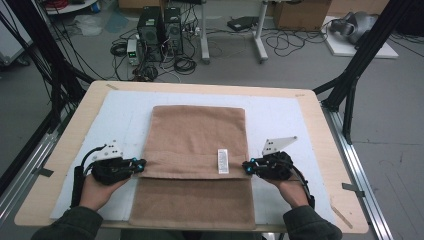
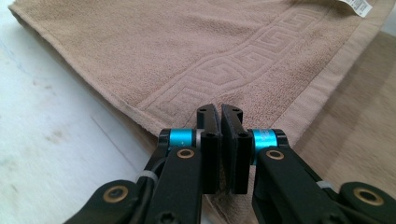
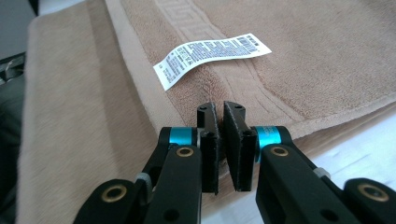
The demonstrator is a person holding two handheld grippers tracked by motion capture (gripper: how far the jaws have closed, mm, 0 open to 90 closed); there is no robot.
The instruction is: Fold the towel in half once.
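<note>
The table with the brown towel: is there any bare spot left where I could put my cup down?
Yes. The white mat lies bare right of the towel, left of it, and in a strip behind it. The wooden table rim is free too. It is crowded at the towel's sides, where the left gripper and right gripper work.

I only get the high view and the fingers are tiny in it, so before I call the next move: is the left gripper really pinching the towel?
Observer: Yes. In the left gripper view, the left gripper is shut, with the towel edge pinched between its fingers.
Operator: And the right one?
Observer: The right gripper is shut on the upper layer's edge too, just short of the white label.
Operator: Any detail on the cloth I can't make out?
Observer: A raised key-pattern border runs along the hem.
</note>
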